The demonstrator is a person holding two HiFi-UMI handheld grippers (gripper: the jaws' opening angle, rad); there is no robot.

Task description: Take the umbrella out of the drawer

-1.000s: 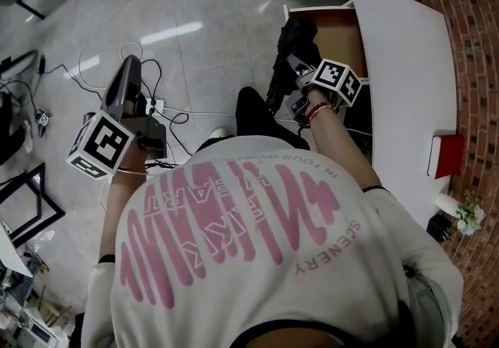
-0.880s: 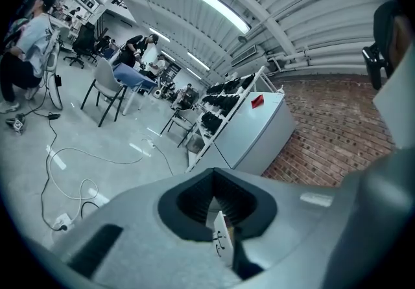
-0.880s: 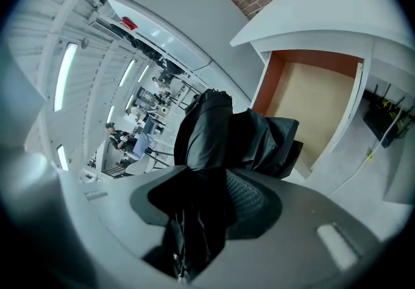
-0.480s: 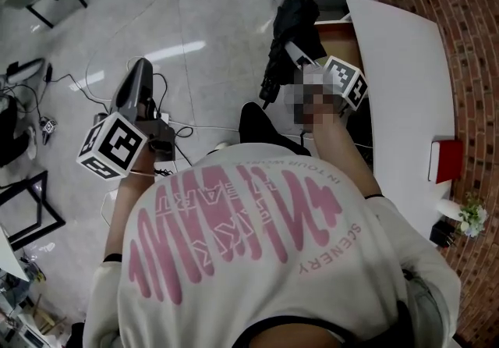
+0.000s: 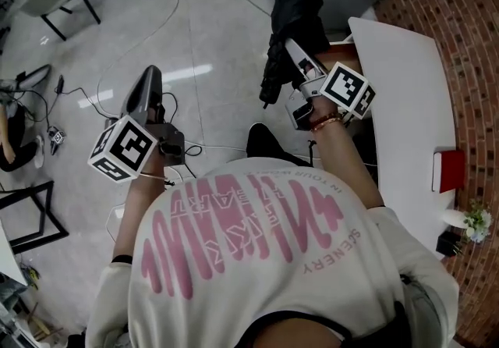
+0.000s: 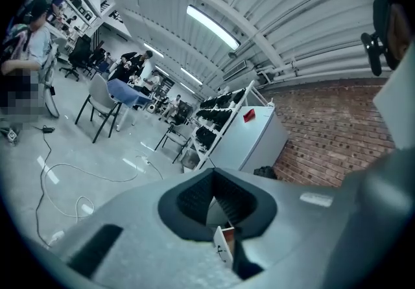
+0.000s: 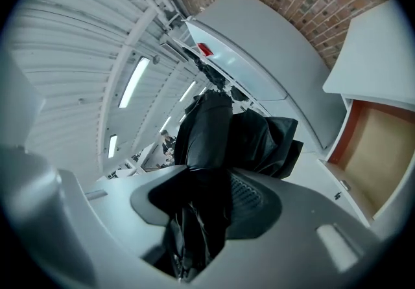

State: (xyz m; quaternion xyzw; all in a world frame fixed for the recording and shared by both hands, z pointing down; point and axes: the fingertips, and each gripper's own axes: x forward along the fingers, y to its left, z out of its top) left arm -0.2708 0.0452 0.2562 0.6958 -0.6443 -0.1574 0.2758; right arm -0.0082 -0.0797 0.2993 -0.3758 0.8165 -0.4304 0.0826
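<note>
the open drawer [image 7: 371, 151] sits empty to the right. the black umbrella [image 5: 290, 30] seems clear of it, its long axis running through the right gripper [image 5: 299, 65], whose jaws clamp its folded cloth. the left gripper [image 5: 150, 89], jaws together and empty, hangs well apart.

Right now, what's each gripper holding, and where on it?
Right gripper grips the black umbrella around the middle of its folded body; left gripper holds nothing.
</note>
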